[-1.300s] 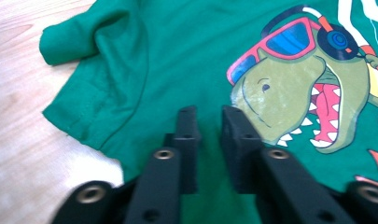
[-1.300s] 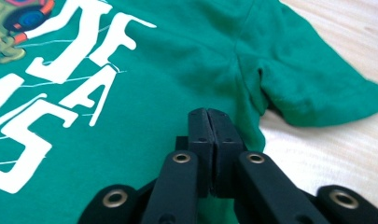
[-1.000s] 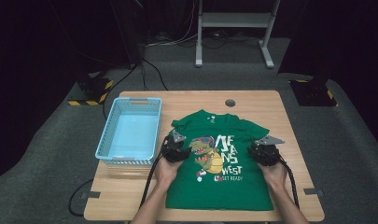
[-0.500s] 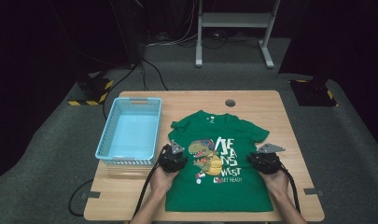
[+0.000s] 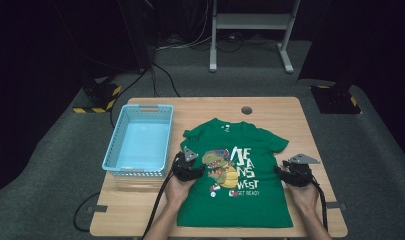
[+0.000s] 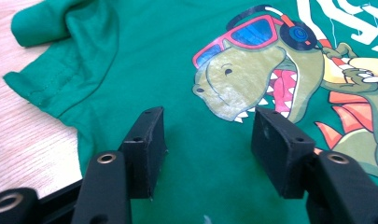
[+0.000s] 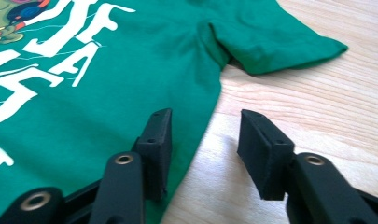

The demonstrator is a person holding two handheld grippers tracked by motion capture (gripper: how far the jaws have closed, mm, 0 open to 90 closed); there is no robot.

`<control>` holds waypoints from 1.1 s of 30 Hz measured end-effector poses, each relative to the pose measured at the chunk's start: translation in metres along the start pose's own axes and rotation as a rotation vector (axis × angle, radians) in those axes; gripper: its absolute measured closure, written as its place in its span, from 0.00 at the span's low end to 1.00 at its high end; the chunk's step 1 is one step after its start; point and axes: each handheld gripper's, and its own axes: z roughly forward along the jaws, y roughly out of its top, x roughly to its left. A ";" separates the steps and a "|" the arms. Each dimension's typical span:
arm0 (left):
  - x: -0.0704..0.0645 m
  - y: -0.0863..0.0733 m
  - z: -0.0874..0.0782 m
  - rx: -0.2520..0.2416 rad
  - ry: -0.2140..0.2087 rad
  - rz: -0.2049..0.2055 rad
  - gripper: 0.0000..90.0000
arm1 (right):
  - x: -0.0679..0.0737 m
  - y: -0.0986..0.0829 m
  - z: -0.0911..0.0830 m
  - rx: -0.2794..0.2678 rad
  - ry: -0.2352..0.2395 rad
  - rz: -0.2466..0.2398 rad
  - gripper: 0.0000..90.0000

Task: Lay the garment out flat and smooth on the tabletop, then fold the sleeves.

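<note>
The green T-shirt [image 5: 235, 185] lies flat on the table, right of the blue basket [image 5: 138, 142]. My left gripper [image 6: 207, 140] is spread over its chest; my right gripper [image 7: 203, 149] is spread astride its side edge. Pinching one layer could wrinkle it.

The T-shirt [image 5: 240, 200] is plain green, printed with an olive-green dinosaur [image 6: 245, 88] in red-framed blue sunglasses and dark headphones, beside white lettering [image 7: 46, 60]. The basket [image 5: 138, 142] is pale blue with a latticed wall, and the surface [image 5: 290, 112] is light wood grain. Both grippers [image 5: 188, 167] [image 5: 296, 172] are black with grey plates.
</note>
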 end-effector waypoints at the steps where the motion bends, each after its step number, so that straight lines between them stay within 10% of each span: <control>1: -0.001 -0.001 0.000 -0.003 0.009 0.009 0.48 | -0.001 0.000 0.000 0.001 -0.006 0.002 0.57; 15: 0.000 -0.001 0.001 0.006 0.024 -0.005 0.36 | -0.008 0.001 0.002 0.023 -0.054 0.075 0.34; 33: 0.000 -0.001 0.001 0.008 0.022 -0.004 0.35 | -0.014 0.001 0.002 0.026 -0.064 0.101 0.36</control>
